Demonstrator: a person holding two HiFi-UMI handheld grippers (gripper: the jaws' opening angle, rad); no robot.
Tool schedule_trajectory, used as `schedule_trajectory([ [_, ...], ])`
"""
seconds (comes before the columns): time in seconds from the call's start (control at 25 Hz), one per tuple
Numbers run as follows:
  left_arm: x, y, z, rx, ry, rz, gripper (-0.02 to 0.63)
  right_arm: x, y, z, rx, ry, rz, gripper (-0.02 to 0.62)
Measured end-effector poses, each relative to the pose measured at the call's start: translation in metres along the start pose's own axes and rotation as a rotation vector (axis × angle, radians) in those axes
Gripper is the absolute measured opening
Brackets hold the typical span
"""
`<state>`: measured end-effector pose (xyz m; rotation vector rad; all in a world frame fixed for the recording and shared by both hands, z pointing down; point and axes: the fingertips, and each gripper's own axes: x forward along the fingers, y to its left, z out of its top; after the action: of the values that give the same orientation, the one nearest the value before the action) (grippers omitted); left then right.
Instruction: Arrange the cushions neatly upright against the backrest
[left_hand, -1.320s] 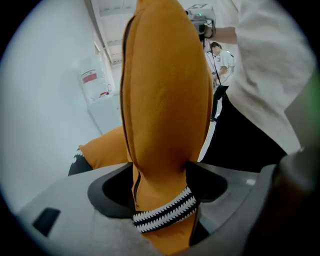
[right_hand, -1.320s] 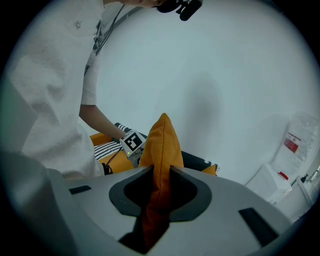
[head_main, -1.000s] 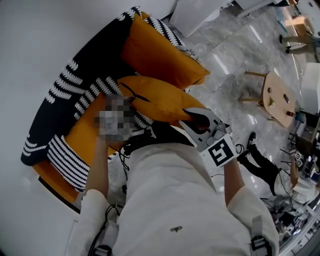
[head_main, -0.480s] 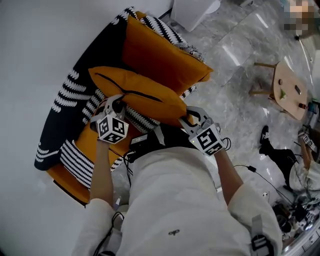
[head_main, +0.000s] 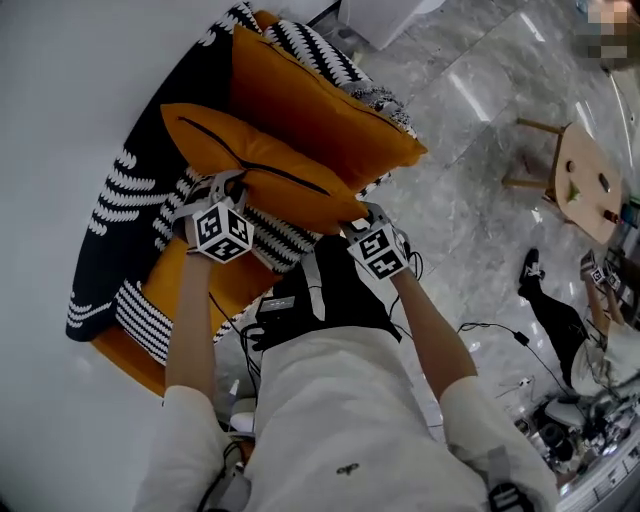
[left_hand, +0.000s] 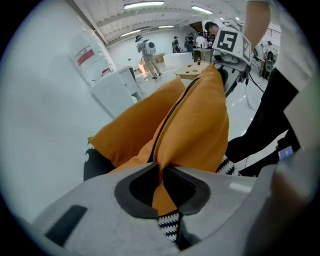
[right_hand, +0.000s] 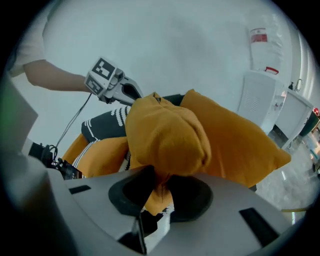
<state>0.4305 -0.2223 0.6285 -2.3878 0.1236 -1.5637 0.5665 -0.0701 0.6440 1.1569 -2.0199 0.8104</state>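
**Head view:** I hold one orange cushion (head_main: 262, 170) by two corners, in the middle of the picture. My left gripper (head_main: 222, 185) pinches its left corner. My right gripper (head_main: 360, 213) pinches its right corner. The cushion lies slanted and is not standing up yet. A second orange cushion (head_main: 315, 105), at the upper middle, already leans on the black-and-white backrest (head_main: 125, 200). A striped cushion (head_main: 150, 318) lies flat at the lower left. So I think one is done, and mine and the striped one are left.

**Left gripper view:** At the bottom middle, my left gripper (left_hand: 160, 175) is clenched on the cushion's corner. Its jaws have just been closing.

**Right gripper view:** My right gripper (right_hand: 161, 182) grasps the other corner, all bunched up.

A second ago my cushion was lower and closer to my body. Now it is more to the upper left, nearer the backrest.
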Motion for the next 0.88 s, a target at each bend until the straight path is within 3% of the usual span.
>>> schedule_trajectory([
  [0.2, 0.043, 0.001, 0.021, 0.027, 0.014, -0.05, 0.041, 0.035, -0.029, -0.033, 0.076, 0.118, -0.005, 0.094],
  [0.32, 0.06, 0.004, 0.029, 0.001, 0.026, -0.055, 0.041, 0.038, -0.036, -0.04, 0.106, 0.108, -0.022, 0.101],
  [0.56, 0.07, 0.003, 0.018, -0.088, 0.1, -0.081, 0.067, 0.018, -0.034, -0.044, 0.182, 0.098, -0.017, 0.202],
  [0.88, 0.038, -0.011, 0.002, -0.102, 0.163, -0.023, 0.132, -0.048, -0.032, -0.02, 0.143, 0.001, -0.041, 0.212],
])
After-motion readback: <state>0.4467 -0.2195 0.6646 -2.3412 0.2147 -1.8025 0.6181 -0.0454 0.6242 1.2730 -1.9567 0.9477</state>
